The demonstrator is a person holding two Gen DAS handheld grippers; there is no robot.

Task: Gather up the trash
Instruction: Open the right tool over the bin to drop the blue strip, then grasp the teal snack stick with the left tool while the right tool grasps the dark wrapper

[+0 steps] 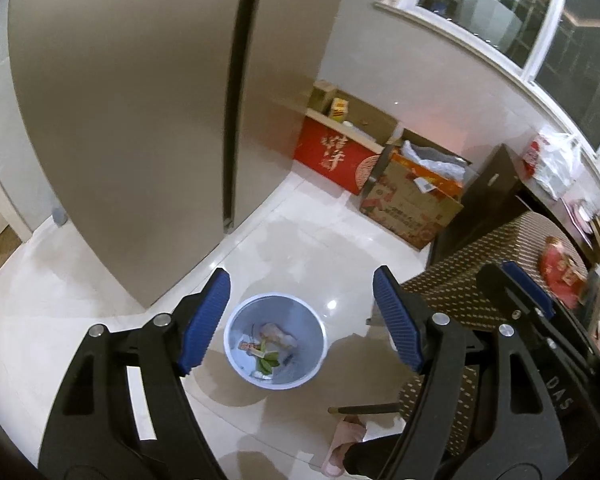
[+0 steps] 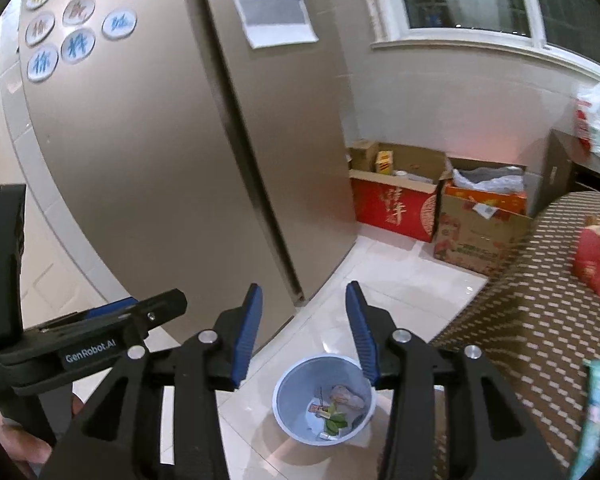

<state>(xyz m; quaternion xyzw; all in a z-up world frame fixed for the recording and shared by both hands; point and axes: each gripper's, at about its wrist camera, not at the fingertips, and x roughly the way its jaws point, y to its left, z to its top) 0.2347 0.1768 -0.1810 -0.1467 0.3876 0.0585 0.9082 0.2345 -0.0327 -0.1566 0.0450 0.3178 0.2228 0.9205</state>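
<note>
Above a glossy pale tiled floor (image 1: 300, 240) beside a fridge (image 1: 140, 120), both grippers' fingers stand apart, holding nothing.

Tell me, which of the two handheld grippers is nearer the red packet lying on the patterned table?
Right. The right gripper reaches over the patterned table, close beside the red packet. The left gripper hangs above the pale blue bin, off the table's side.

Glossy pale floor tiles (image 1: 308, 248) mirror the lights beside a smooth plastic bin (image 1: 236, 332), brushed-metal fridge (image 1: 140, 120) and printed cardboard boxes (image 1: 412, 208).
</note>
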